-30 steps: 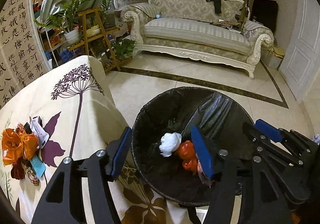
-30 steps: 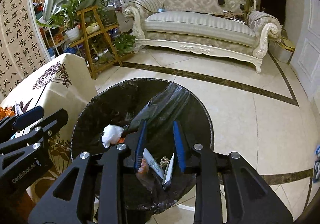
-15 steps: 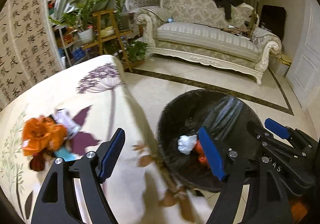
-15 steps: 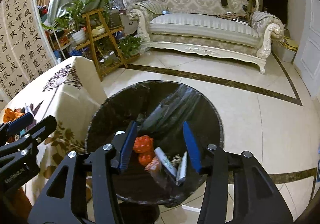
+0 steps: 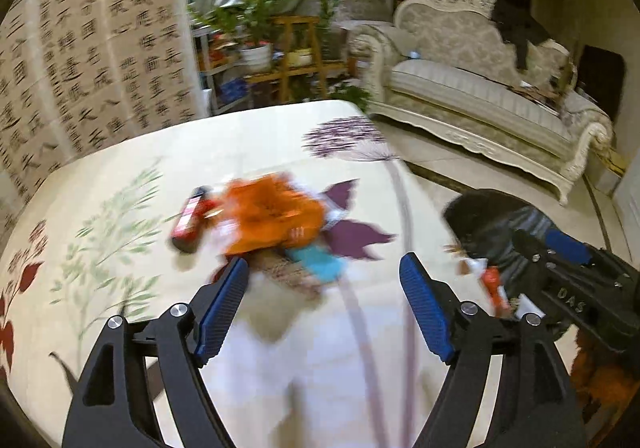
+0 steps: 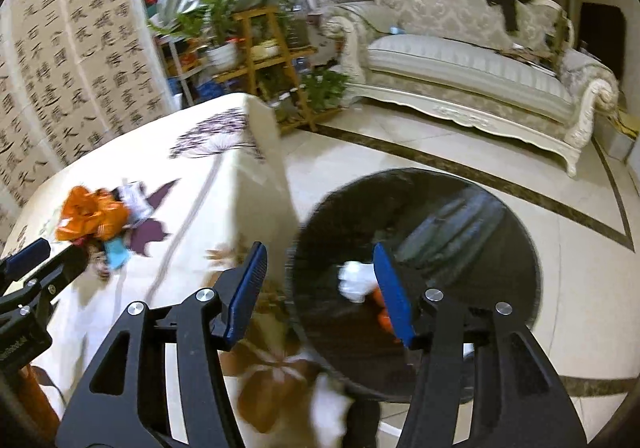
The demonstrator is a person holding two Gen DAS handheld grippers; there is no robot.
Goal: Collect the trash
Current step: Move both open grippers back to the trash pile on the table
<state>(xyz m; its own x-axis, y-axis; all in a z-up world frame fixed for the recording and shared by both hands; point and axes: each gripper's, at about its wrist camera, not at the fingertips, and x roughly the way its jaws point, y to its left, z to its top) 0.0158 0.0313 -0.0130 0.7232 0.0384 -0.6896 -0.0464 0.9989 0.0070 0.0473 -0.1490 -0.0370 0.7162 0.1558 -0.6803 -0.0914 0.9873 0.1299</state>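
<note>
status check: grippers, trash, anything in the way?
Left gripper open, empty; right gripper just opening, empty. Trash pile on table, bin beside. Nothing blocking.

"DAS" on right hand-held gripper (image 5: pixel 576 280); calligraphy on wall screen (image 5: pixel 92 60).

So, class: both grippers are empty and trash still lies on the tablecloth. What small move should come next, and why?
Probably ease the left gripper forward and down onto the orange wrapper. Its jaws have just been opening, nothing is between them, and the pile lies just ahead. The right gripper, jaws also just opening and empty, hangs by the black bin.
</note>
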